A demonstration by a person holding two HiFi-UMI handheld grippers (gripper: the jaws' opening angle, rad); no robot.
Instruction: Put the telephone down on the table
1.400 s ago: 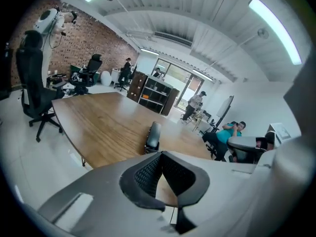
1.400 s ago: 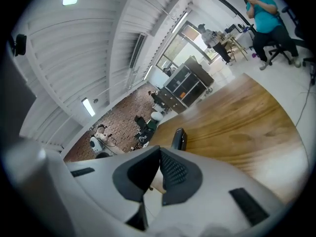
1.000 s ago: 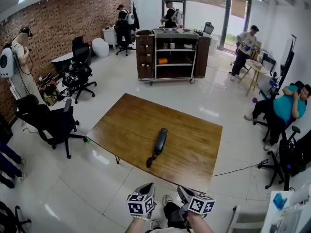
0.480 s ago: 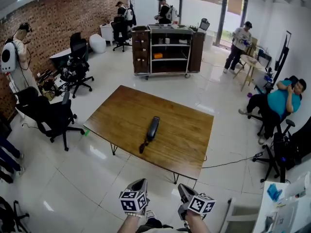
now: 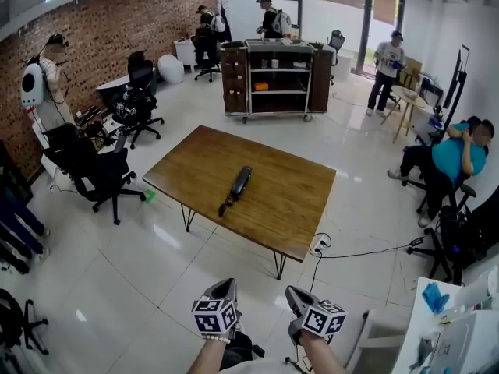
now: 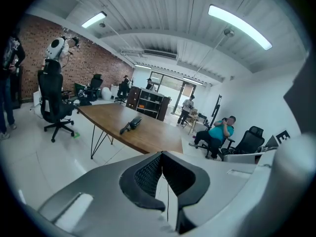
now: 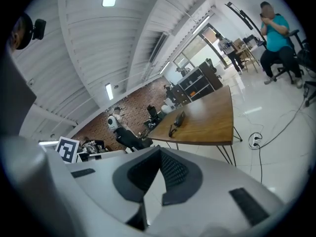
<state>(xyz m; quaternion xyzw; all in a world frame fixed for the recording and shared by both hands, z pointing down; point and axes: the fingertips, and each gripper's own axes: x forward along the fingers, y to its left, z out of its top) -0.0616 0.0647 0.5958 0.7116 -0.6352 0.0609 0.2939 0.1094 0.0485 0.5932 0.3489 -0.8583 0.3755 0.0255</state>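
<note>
The black telephone lies flat on the wooden table, near its middle, with a short dark piece trailing from its near end. It shows too in the left gripper view as the telephone and in the right gripper view as the telephone. My left gripper and right gripper hang low at the bottom of the head view, far from the table over the white floor. Both are shut with nothing between the jaws.
Black office chairs stand left of the table. A dark shelf cart is behind it. A seated person in teal is at the right, and other people stand around the room. A cable and socket lie on the floor by the table's near corner.
Both grippers and the head have drawn back from the table, which now sits farther away and higher in the head view. The telephone stays where it lay.
</note>
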